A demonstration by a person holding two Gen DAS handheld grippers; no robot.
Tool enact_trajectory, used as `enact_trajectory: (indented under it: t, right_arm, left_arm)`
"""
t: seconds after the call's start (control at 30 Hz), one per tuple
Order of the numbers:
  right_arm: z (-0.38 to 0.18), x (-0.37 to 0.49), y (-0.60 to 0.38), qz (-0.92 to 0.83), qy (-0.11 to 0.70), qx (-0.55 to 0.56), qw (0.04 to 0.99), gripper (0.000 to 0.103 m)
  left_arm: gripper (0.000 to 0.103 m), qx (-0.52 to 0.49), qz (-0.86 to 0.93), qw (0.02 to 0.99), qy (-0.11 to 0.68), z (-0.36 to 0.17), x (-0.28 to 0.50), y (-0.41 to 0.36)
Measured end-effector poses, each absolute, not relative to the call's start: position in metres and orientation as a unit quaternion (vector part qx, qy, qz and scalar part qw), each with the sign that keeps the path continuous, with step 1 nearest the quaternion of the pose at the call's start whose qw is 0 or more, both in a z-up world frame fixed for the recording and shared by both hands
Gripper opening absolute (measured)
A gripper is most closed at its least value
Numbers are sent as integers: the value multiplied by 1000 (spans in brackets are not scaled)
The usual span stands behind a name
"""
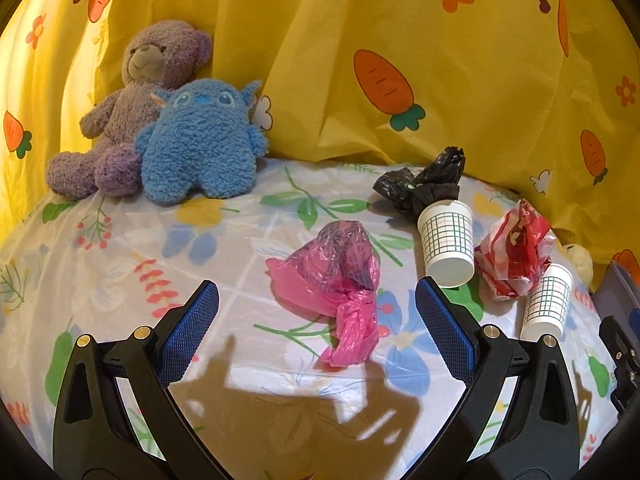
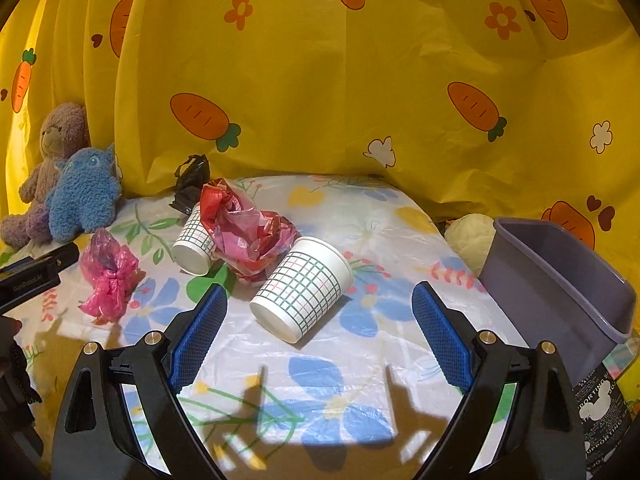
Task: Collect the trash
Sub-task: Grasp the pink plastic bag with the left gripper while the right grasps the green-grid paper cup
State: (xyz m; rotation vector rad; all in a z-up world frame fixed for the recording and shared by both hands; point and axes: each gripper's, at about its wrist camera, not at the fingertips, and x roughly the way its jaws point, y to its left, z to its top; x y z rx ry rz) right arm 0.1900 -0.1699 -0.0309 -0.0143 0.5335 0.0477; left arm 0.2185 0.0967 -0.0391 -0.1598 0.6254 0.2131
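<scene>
My left gripper is open and empty, just short of a knotted pink plastic bag lying between the fingers' line. Behind it lie a crumpled black bag, a checked paper cup, a red-and-white bag and a second cup. My right gripper is open and empty, just short of an overturned checked cup. The red bag, the other cup, the pink bag and the black bag lie beyond and to the left.
A grey-purple bin stands at the right, with a cream soft object behind it. A purple teddy bear and a blue plush sit at the back left. Yellow carrot-print cloth hangs behind the floral tablecloth.
</scene>
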Motion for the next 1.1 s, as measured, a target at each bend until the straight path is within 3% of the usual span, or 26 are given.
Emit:
enact_trajectory:
  t: [0.2, 0.53, 0.8, 1.1]
  right_arm:
    - [-40, 215, -173, 22, 293, 3, 956, 90]
    - [-53, 238, -166, 27, 322, 12, 946, 90]
    - [-60, 250, -162, 28, 339, 12, 940, 90]
    - [-68, 260, -163, 23, 355, 13, 935, 85]
  left_arm:
    - [74, -62, 91, 928, 357, -67, 249, 88]
    - [70, -88, 73, 919, 377, -83, 258, 94]
    - [42, -105, 44, 914, 390, -89, 263, 95]
    - [29, -119, 22, 918, 377, -87, 257, 95]
